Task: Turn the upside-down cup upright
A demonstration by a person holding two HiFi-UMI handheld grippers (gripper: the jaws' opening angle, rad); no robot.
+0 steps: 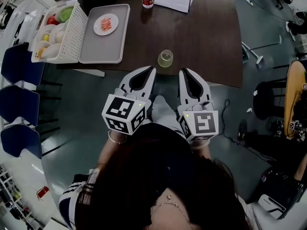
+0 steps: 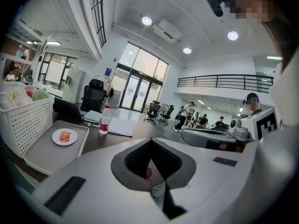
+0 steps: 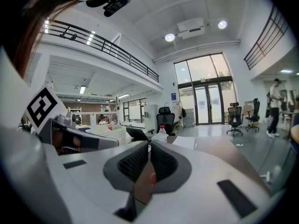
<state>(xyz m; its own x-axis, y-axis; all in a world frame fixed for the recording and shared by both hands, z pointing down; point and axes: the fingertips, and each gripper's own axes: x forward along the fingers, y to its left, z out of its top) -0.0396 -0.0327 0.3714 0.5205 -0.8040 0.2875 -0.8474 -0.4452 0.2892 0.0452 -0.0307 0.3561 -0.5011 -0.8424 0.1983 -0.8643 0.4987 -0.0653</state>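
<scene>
The right gripper [image 3: 149,147] is seen with jaws pressed together — nothing is held between them. Past the tips a bottle [image 3: 161,133] is seen on the table [image 3: 219,148], a white basket [image 3: 114,133] left of it. The left gripper [image 3: 108,142] is held close by — on the left.

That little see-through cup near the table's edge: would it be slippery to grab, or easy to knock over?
The cup looks clear and glossy, so it is probably slippery. It looks small, so it is likely light and slides if nudged. It is round and stands close to the edge of the table, so a clumsy push might tip it, and it might roll off.
</scene>
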